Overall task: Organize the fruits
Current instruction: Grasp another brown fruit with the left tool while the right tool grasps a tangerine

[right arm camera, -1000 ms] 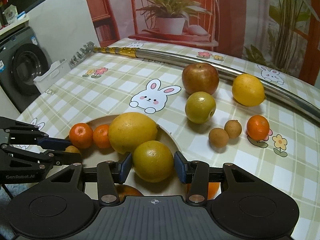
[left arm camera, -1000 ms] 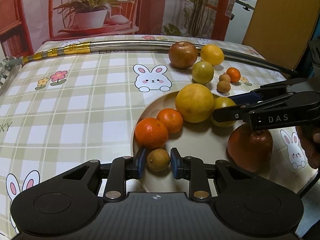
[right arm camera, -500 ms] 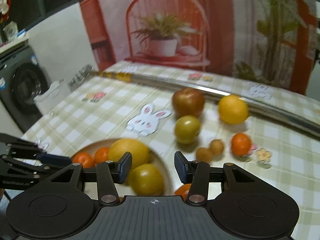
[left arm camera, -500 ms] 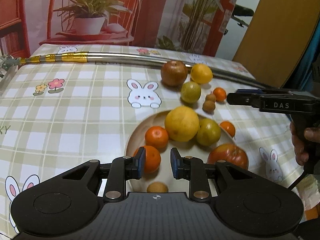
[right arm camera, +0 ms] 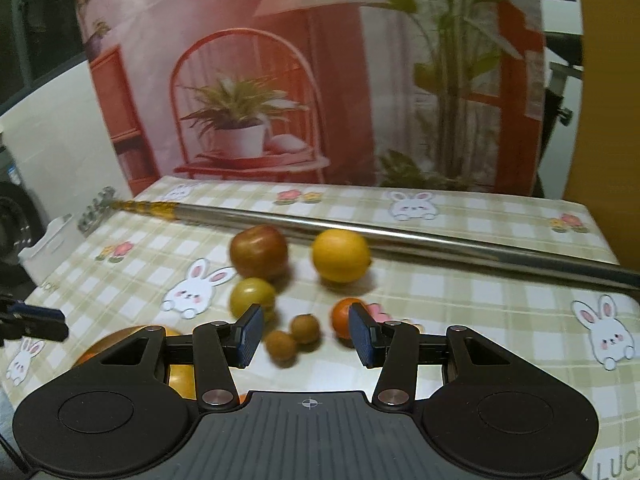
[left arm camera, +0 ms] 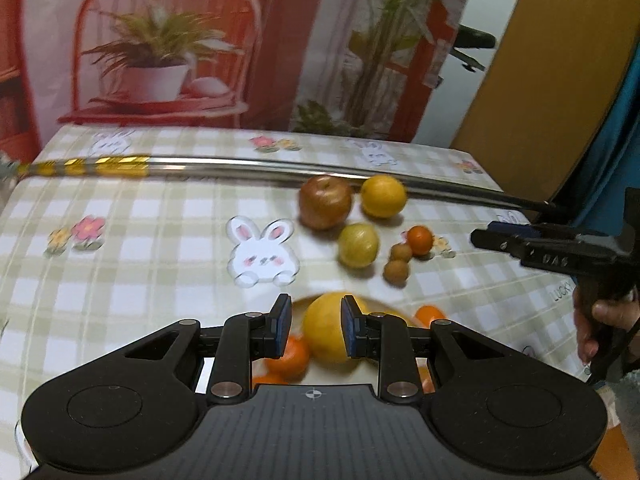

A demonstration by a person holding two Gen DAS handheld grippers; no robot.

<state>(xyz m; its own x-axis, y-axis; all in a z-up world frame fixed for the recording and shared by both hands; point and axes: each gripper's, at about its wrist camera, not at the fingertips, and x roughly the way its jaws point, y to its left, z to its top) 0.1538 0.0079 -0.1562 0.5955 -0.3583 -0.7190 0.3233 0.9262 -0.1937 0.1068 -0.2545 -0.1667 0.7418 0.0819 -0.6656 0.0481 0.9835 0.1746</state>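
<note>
**Both grippers hover empty over the fruit**

The left gripper hangs above the plate, fingers parted and holding nothing; the large yellow citrus shows between its pads but lies lower, on the plate. The right gripper is spread wider, also empty, with 2 small brown fruits lying on the tablecloth in the gap between its fingers and a small orange just beside its right pad.

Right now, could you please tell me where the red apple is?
The red apple sits on the tablecloth outside the plate, just in front of the metal pole, left of the yellow orange and behind the green fruit.
</note>
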